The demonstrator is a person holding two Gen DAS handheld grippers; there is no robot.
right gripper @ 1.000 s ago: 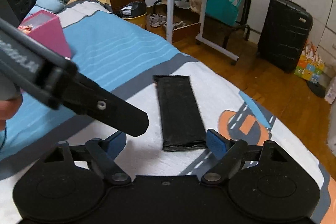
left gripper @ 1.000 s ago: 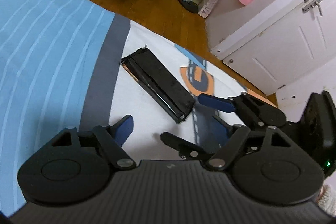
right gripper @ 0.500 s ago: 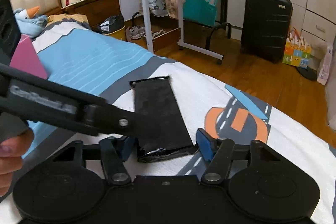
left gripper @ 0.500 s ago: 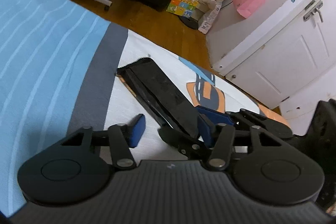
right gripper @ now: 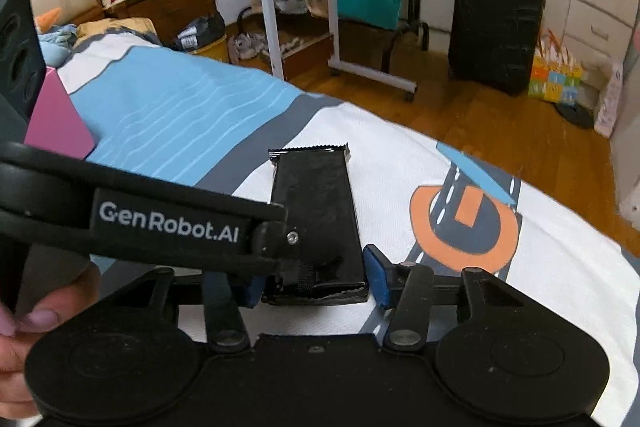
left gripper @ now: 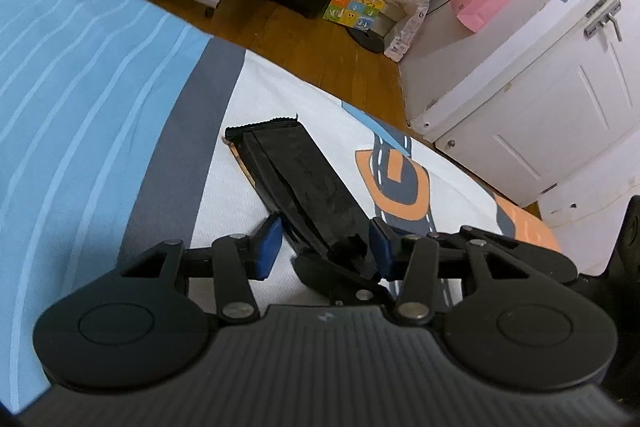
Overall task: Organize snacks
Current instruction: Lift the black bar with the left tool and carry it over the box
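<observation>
A long black snack packet (left gripper: 304, 171) lies flat on the white part of the bed cover (left gripper: 280, 95). My left gripper (left gripper: 324, 247) straddles its near end with its jaws closing. The right pad touches the packet's edge and a thin gap shows at the left pad. In the right wrist view the same packet (right gripper: 316, 211) has its near end between the blue pads of my right gripper (right gripper: 314, 283), whose jaws are closing and press both sides. The left gripper's labelled finger (right gripper: 272, 235) lies across the packet's left edge.
A pink box (right gripper: 56, 123) stands on the blue striped cover at the left. A person's hand (right gripper: 24, 327) holds the left tool. Past the bed edge are wooden floor, a black suitcase (right gripper: 496, 23), a rolling table (right gripper: 332, 27) and a white cabinet (left gripper: 520, 107).
Both pairs of jaws have narrowed around the packet's near end. The left gripper has sunk and come in over the packet. The right gripper has rolled a little.
</observation>
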